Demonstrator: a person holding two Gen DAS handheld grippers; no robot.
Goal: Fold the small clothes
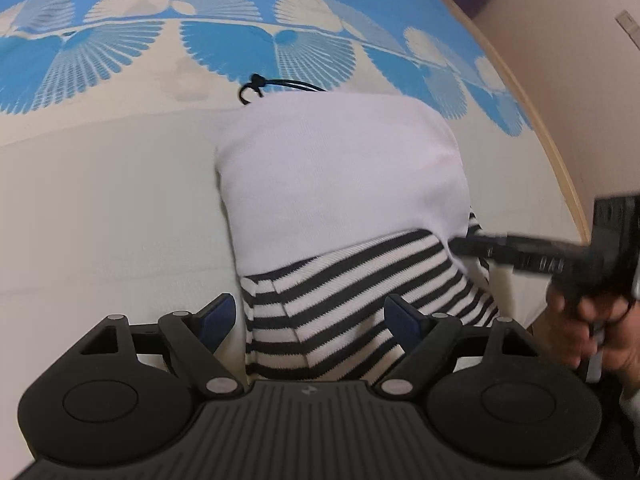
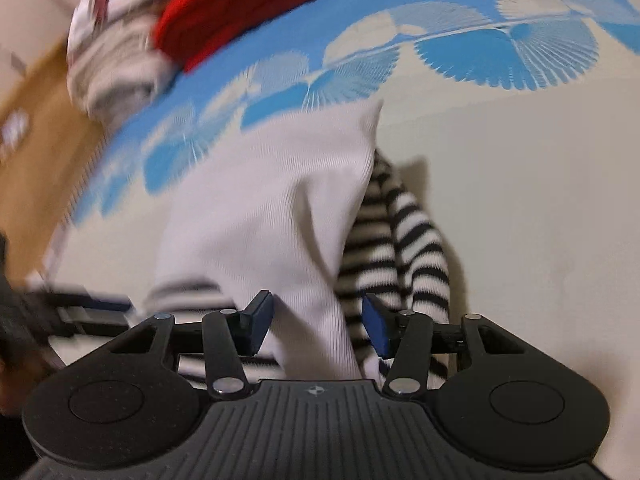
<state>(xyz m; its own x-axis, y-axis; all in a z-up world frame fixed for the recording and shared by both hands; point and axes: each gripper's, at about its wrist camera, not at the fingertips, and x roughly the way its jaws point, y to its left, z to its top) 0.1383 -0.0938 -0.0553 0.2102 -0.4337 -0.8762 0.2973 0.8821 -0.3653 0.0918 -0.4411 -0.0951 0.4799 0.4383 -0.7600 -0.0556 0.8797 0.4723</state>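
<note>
White garment [image 1: 340,168]: folded on my bed cover [image 1: 100,208], striped part [image 1: 340,300] below, near its right edge.
Left gripper [image 1: 308,316]: open, straddling stripes.
Right gripper [image 2: 316,324]: part open; fabric between, grip unclear in blur.
Clothes pile [image 2: 160,24]: smeared, far left corner.
Black cord [image 1: 256,86]: mostly hidden behind garment.

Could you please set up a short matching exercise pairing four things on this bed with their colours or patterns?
1 folded garment's top layer
2 folded garment's lower part
3 knitted item on the far pile
4 cord beyond the garment

a red
b black
c plain white
d black and white stripes

Pairs: 1-c, 2-d, 3-a, 4-b
</note>
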